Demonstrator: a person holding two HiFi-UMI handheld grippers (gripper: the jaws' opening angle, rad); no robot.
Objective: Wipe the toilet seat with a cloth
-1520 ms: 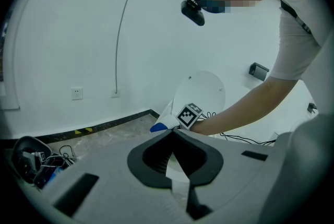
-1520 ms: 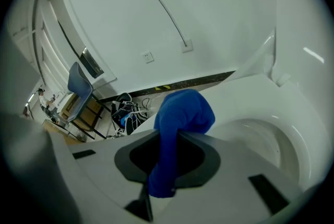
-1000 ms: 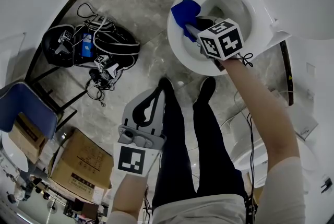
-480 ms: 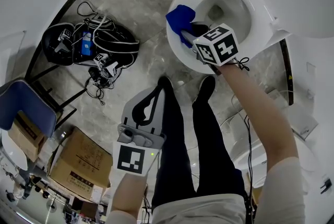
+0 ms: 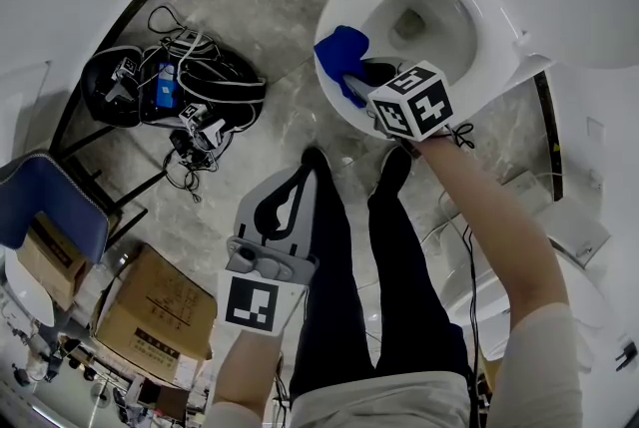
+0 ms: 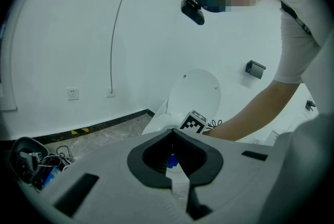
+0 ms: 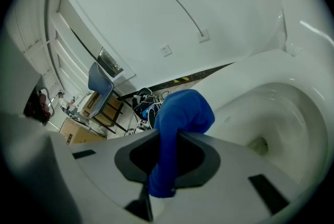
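Observation:
The white toilet seat (image 5: 344, 9) rings the bowl at the top right of the head view. My right gripper (image 5: 361, 75) is shut on a blue cloth (image 5: 339, 52), and the cloth lies on the seat's near-left rim. In the right gripper view the blue cloth (image 7: 177, 124) hangs pinched between the jaws of the right gripper (image 7: 168, 140), with the seat (image 7: 245, 87) and bowl to the right. My left gripper (image 5: 295, 187) hangs low above the floor beside the person's legs, jaws shut with nothing between them. Its own view shows the left gripper (image 6: 172, 133) pointing at the toilet seat (image 6: 156, 125).
A black bag with tangled cables (image 5: 170, 87) lies on the marble floor at the left. A blue chair (image 5: 50, 207) and cardboard boxes (image 5: 155, 306) stand at the lower left. The raised toilet lid (image 6: 194, 93) leans against the white wall. The person's shoes (image 5: 318, 160) stand just in front of the bowl.
The right gripper has drawn the blue cloth along the seat's left rim toward the front of the bowl. The left gripper has stayed put.

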